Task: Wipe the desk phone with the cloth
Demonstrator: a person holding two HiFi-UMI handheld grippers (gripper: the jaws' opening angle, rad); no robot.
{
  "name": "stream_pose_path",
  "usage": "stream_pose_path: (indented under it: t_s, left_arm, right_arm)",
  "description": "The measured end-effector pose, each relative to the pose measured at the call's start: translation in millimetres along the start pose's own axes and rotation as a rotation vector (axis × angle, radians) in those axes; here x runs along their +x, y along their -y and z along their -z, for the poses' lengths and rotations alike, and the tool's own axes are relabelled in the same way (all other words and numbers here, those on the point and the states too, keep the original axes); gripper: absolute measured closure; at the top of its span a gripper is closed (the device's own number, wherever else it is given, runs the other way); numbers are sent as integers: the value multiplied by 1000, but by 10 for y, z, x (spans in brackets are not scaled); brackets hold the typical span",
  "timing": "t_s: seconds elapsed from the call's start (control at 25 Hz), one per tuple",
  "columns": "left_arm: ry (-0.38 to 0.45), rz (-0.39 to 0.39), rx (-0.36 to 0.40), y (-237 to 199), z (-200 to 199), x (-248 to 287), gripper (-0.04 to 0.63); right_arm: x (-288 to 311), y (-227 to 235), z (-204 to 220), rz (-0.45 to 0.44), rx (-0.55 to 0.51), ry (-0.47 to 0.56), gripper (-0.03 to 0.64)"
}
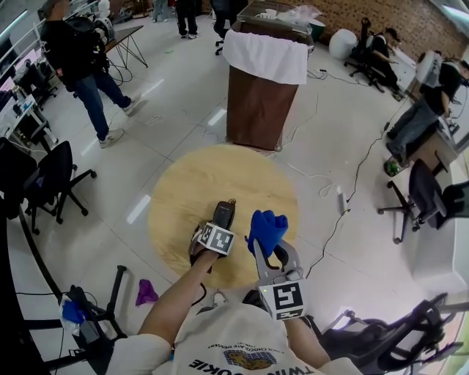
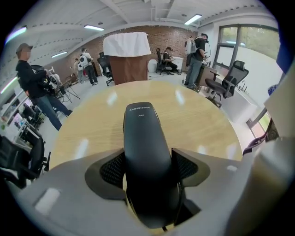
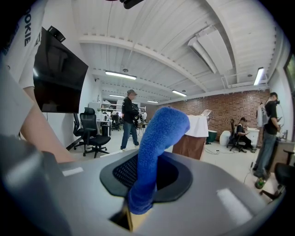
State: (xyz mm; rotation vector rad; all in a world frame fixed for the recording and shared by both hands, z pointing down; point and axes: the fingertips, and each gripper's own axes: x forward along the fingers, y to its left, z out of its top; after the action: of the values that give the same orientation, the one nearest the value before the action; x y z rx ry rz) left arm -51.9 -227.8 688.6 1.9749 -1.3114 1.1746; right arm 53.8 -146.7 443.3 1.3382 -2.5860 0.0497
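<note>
left hand-held gripper [image 2: 147, 162] spread around black handset [image 2: 141, 131] | right hand-held gripper [image 3: 145, 179] pinching blue cloth [image 3: 159, 136]

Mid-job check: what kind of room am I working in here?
Probably an open-plan office or lab workspace: swivel chairs stand about, a person sits near the brick wall, and others walk across the wide glossy floor.
</note>
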Motion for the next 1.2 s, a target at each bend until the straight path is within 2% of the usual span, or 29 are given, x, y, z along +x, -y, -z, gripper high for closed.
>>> stream_pose_path:
  t_s: [0.28, 0.36, 0.52, 0.72, 0.88, 1.2]
  left_arm:
    - [33, 31, -27, -5, 1, -23, 325]
    - [45, 55, -78, -33, 37, -34, 331]
    - [77, 153, -218, 11, 108, -89, 334]
    - [147, 245, -318, 85, 92, -238, 334]
    - [244, 335, -406, 151, -32, -448, 334]
    - [517, 556, -503, 293, -499, -1228, 334]
  right_arm:
    - [-11, 8, 10, -1, 8, 6, 551]
    - [-32, 10, 9, 3, 12, 4, 551]
    - [-51, 22, 11, 9, 11, 12, 551]
    - [-46, -12, -8, 3, 12, 5, 551]
    - [-39, -42, -41, -3, 10, 20, 551]
    - [-144, -30, -407, 28, -13, 70, 551]
